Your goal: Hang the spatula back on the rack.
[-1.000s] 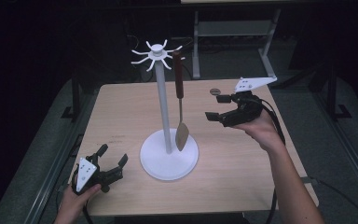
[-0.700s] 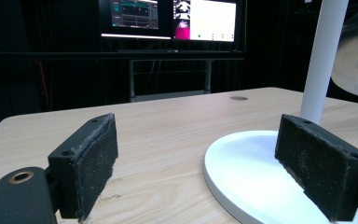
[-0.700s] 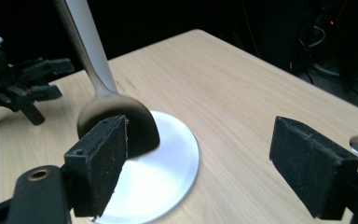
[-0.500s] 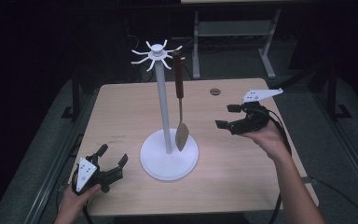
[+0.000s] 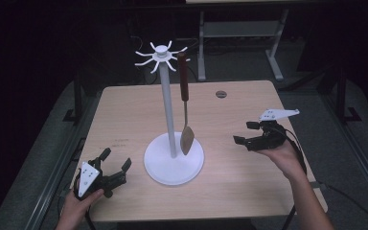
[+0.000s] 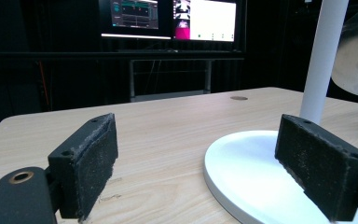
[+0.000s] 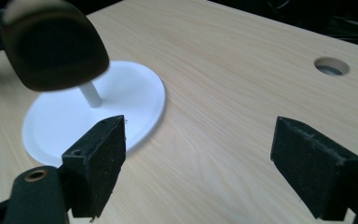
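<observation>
A white rack (image 5: 166, 103) with hook arms at its top stands mid-table on a round base (image 5: 159, 167). A spatula (image 5: 186, 105) with a dark red handle hangs from one hook, its blade (image 7: 53, 44) just above the base. My left gripper (image 5: 116, 167) rests open at the table's front left, aimed at the base (image 6: 251, 175) and pole (image 6: 321, 60). My right gripper (image 5: 245, 133) is held open right of the rack, above the table, nothing between its pads (image 7: 100, 163).
The wooden table (image 5: 235, 187) has a round cable hole (image 5: 221, 94) at the back right, seen too as a hole (image 7: 332, 66) in the right gripper view. Monitors (image 6: 168, 18) and a metal frame (image 5: 239, 33) stand beyond the far edge.
My right gripper has drawn back from the hanging spatula toward the right and lower, nearer the person. The left gripper has stayed put.
</observation>
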